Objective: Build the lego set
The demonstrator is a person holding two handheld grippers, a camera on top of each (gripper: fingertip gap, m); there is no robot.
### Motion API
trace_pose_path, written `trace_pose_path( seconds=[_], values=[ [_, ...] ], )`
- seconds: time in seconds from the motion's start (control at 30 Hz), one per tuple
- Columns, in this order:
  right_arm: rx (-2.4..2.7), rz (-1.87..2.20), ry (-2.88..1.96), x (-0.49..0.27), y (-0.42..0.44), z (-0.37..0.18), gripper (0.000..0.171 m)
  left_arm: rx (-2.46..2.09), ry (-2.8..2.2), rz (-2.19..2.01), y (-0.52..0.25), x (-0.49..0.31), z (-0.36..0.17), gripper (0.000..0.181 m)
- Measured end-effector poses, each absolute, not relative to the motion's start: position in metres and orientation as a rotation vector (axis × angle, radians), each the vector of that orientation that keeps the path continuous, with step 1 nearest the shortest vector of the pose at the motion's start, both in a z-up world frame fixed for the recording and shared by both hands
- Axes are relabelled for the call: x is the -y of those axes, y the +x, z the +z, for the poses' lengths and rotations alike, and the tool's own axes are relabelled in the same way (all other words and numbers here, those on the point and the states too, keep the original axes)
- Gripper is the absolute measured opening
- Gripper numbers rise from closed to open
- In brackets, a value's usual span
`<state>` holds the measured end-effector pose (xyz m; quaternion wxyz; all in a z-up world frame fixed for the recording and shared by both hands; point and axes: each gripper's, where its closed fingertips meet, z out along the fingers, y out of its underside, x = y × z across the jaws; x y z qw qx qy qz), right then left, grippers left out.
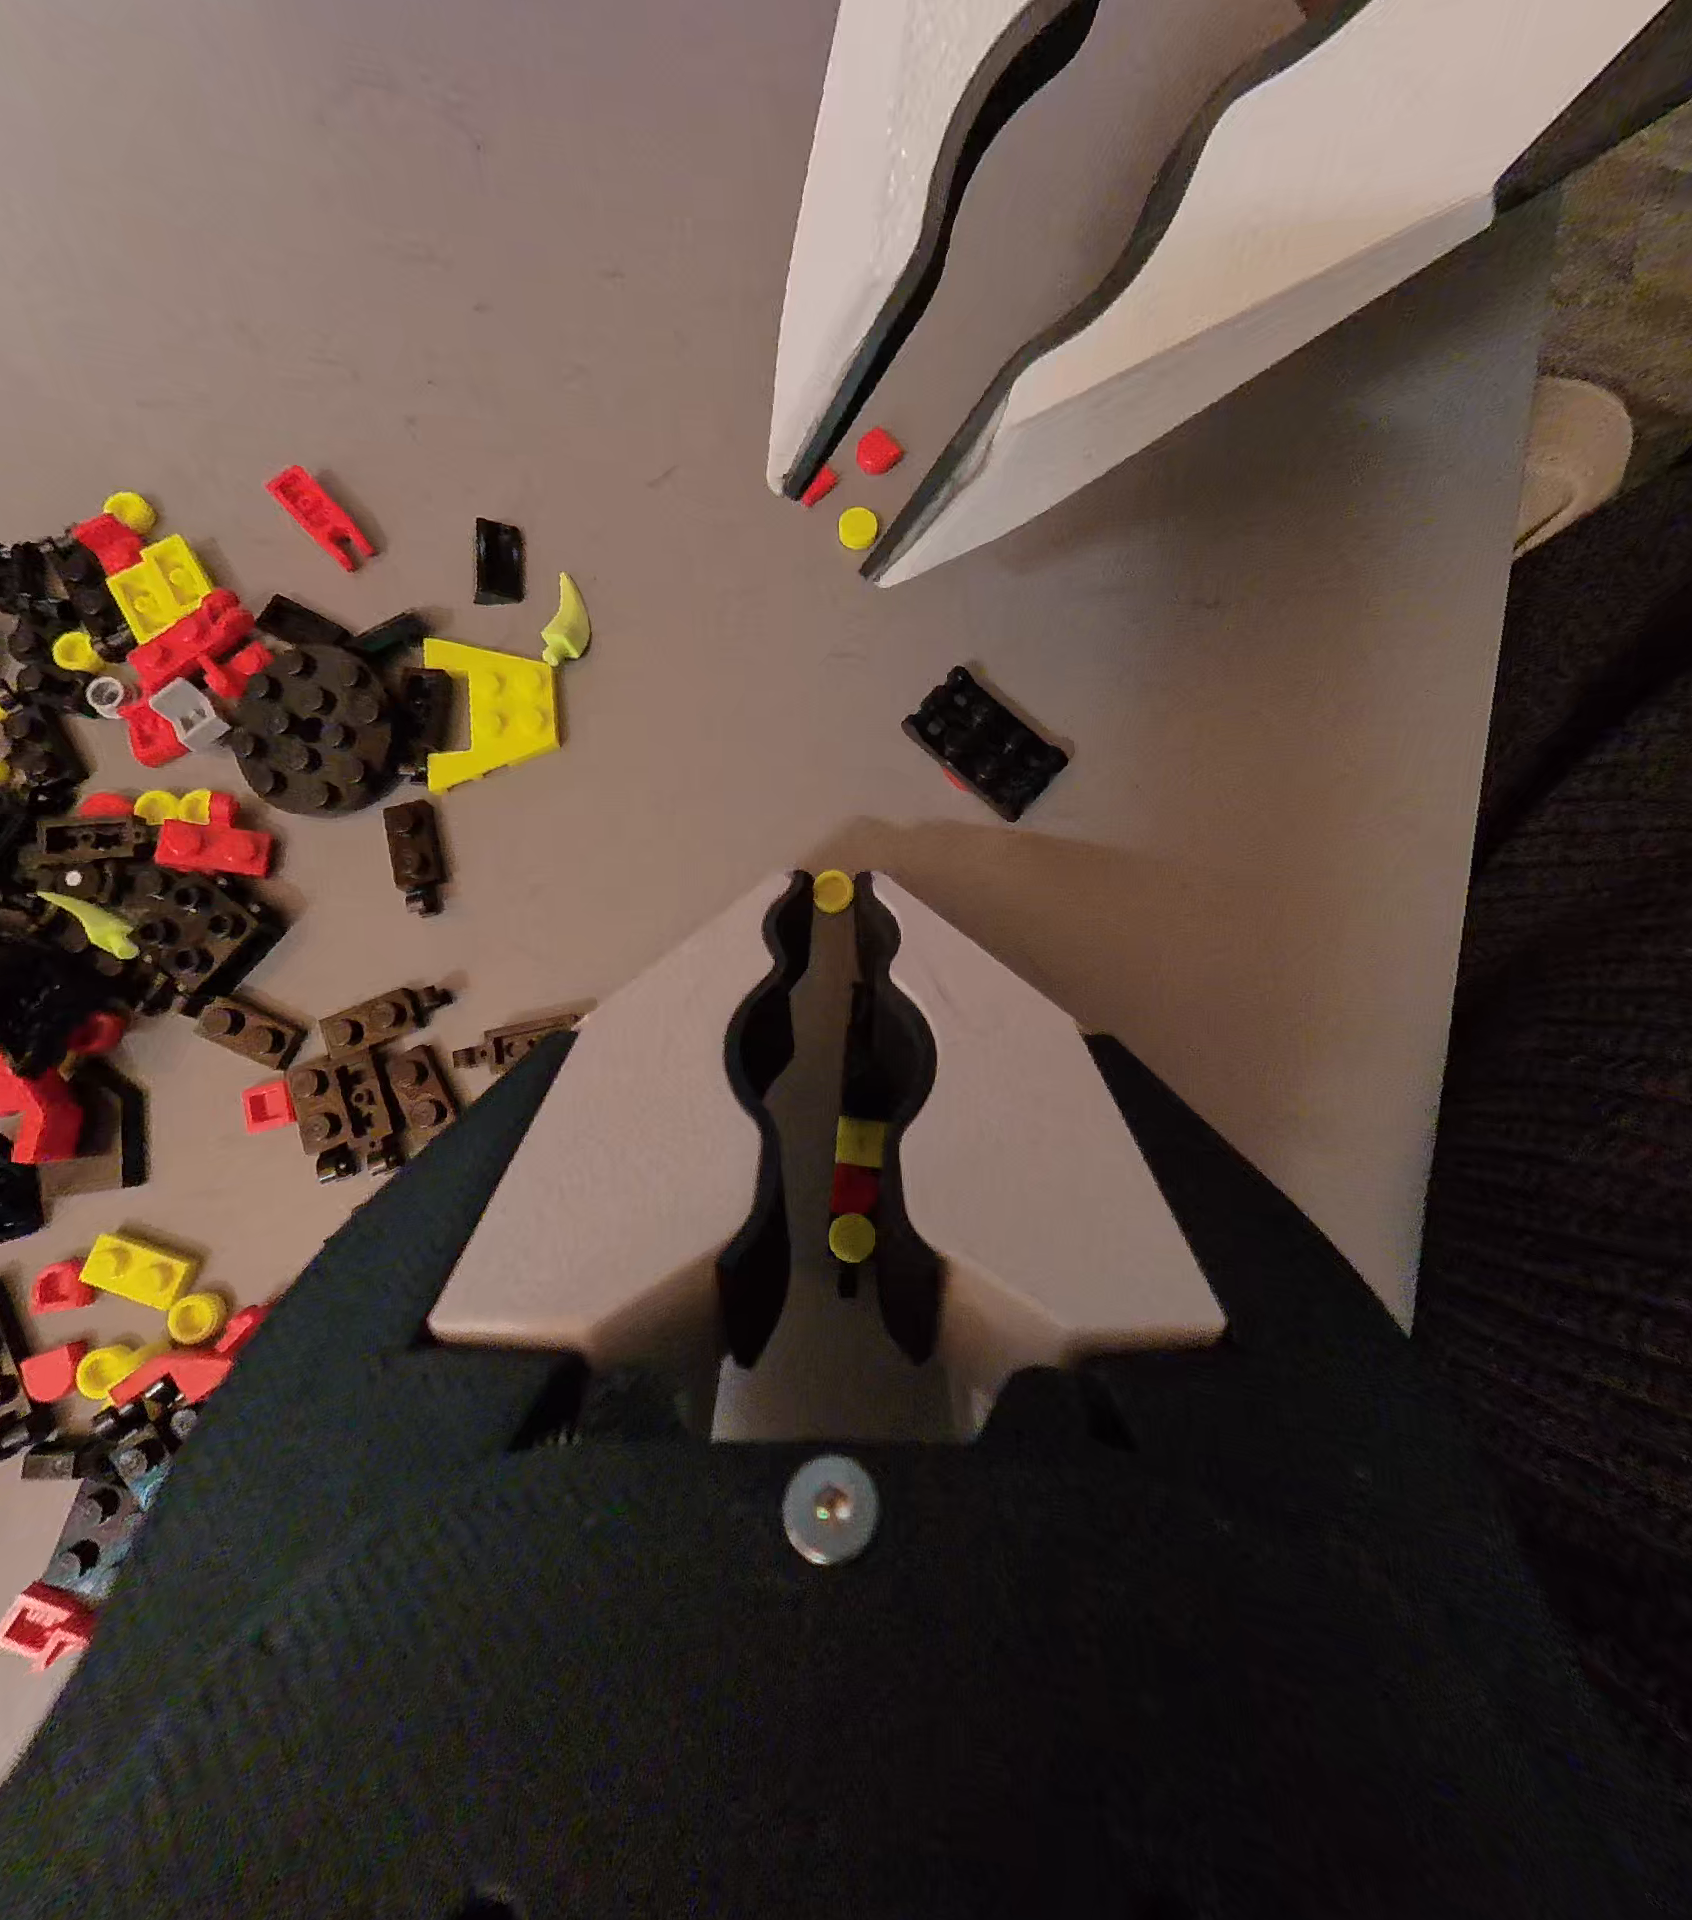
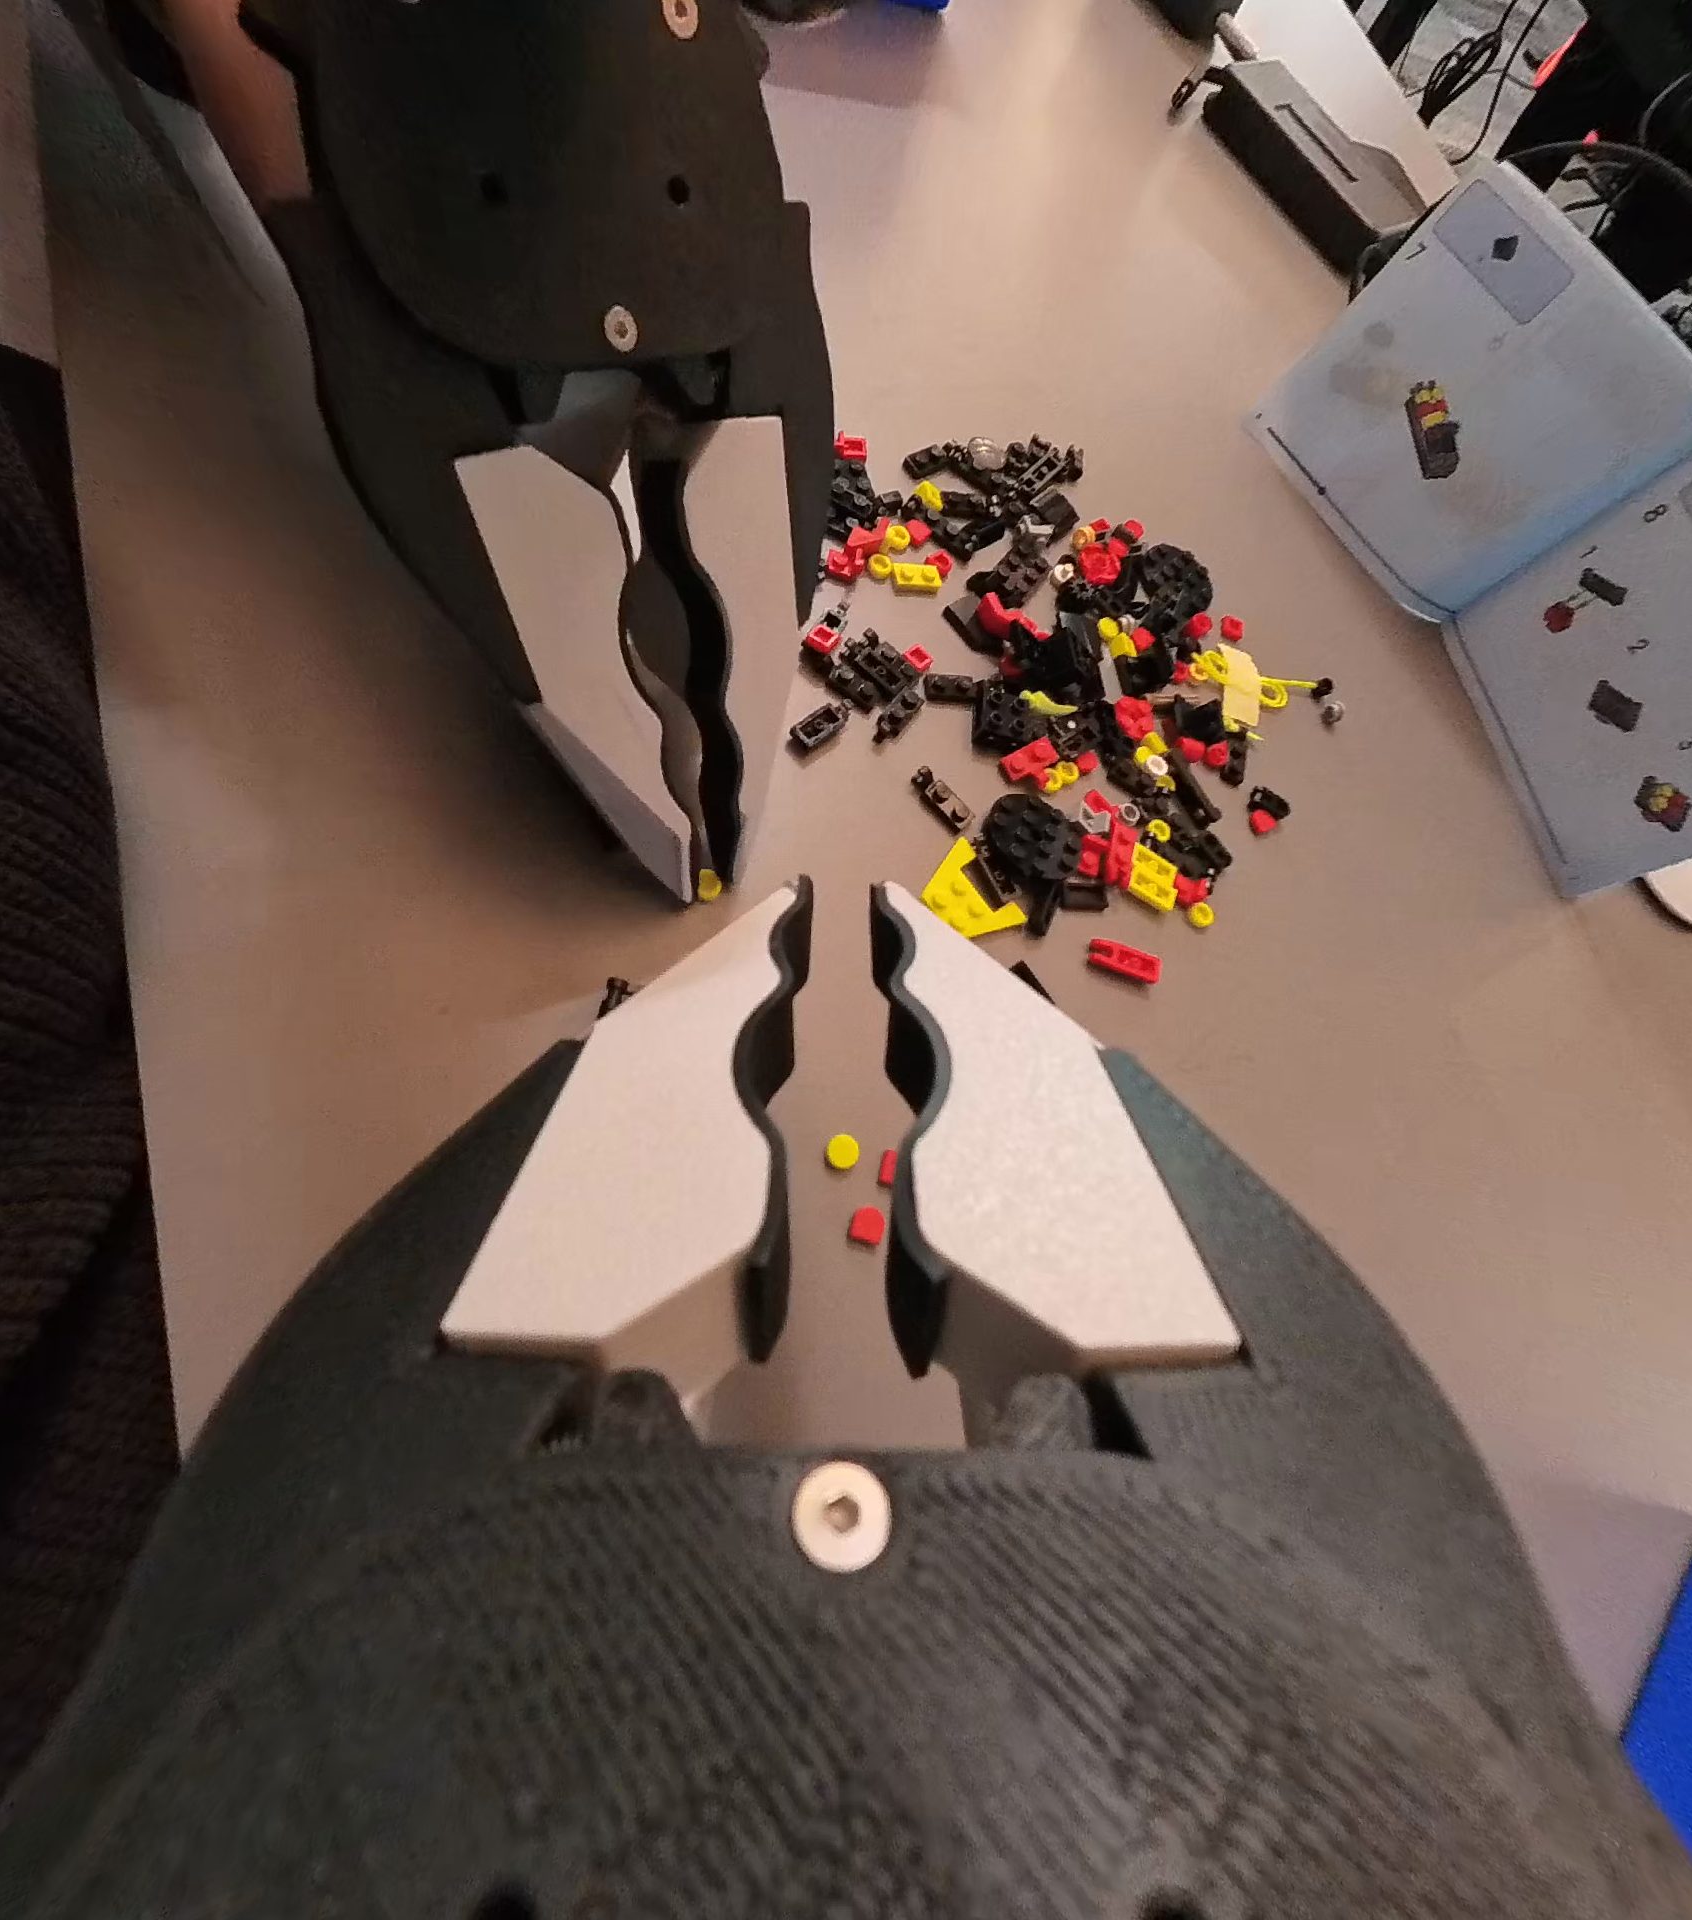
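Grippers first, nearest to me. My left gripper (image 1: 833,891), low centre in its own view, is clamped on a yellow round stud (image 1: 831,890) right at the fingertips. Deeper in its throat I see a small black, yellow and red stack (image 1: 857,1164), but whether the fingers touch it I cannot tell. My right gripper (image 2: 840,896) stands parted with nothing in it; down between its fingers on the table (image 2: 1185,1195) lie a loose yellow stud (image 2: 842,1151) and two little red pieces (image 2: 866,1226). Further on, in the left wrist view, a black plate (image 1: 985,742) sits alone at centre right. Beyond, the loose brick pile (image 2: 1050,675) spreads across centre frame, with the open instruction booklet (image 2: 1548,520) at upper right.
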<state>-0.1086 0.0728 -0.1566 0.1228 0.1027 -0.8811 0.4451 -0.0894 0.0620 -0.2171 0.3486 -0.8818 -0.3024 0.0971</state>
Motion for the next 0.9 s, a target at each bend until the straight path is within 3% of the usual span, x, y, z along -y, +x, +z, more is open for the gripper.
trace_pose_path(
  seconds=[0.03, 0.27, 0.57, 0.9],
  values=[
    [2.571, 1.296, 0.299, -0.073, -0.109, -0.157, 0.01, 0.786, -2.282, 0.246, -0.089, -0.062, -0.217, 0.005],
    [2.524, 1.321, 0.311, -0.073, -0.11, -0.149, 0.01, 0.86, -2.053, 0.113, -0.096, -0.065, -0.188, 0.005],
    [2.136, 1.387, 0.471, -0.066, -0.098, -0.104, 0.01, 0.941, -1.333, -0.492, -0.098, -0.068, -0.104, 0.005],
    [1.994, 1.475, 0.433, -0.062, -0.095, -0.081, 0.017, 0.89, -1.162, -0.563, -0.098, -0.067, -0.079, 0.005]
  ],
)
